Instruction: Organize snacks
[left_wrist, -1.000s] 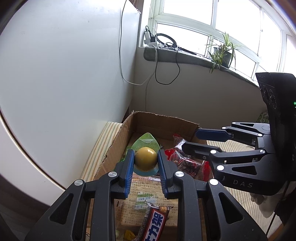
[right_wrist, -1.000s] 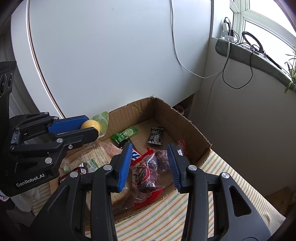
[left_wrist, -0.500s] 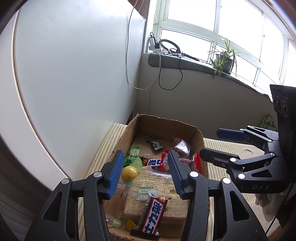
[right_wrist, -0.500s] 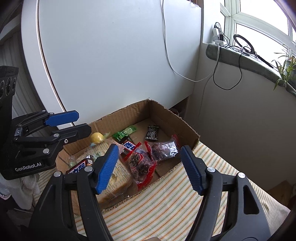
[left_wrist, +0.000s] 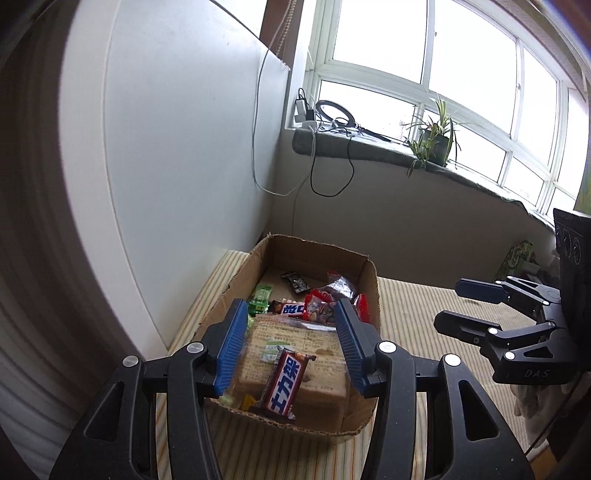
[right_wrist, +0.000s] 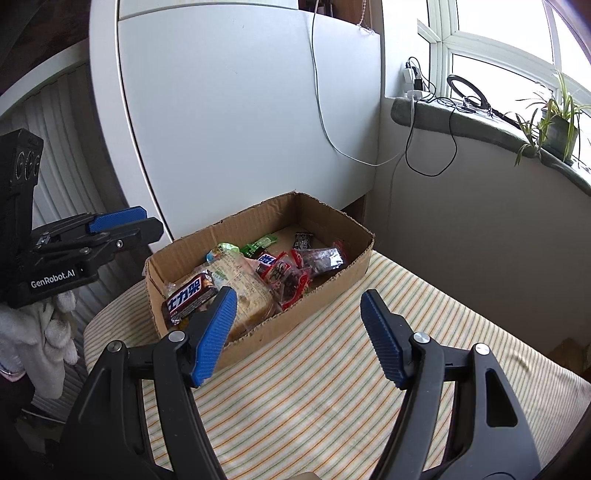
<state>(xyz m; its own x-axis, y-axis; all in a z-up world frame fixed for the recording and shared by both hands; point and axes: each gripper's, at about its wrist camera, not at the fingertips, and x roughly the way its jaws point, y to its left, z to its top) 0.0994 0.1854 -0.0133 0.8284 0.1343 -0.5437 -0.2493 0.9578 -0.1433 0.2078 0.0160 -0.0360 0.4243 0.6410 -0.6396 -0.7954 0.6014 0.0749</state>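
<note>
On the striped cloth (right_wrist: 332, 387): cardboard box (right_wrist: 325, 291) holding wrapped snacks.
Left gripper (left_wrist: 291, 343): jaws spread, nothing held, above the box.
Right gripper (right_wrist: 299, 332): jaws wide, nothing held.

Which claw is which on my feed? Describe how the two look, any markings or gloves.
Both are black two-finger linkages with silver pivot screws and ribbed blue pads. The left claw carries white "GenRobot.AI" lettering, with a white knit glove below it. The right claw reads "DAS" on its body, with round ports on its upright black housing.
</note>
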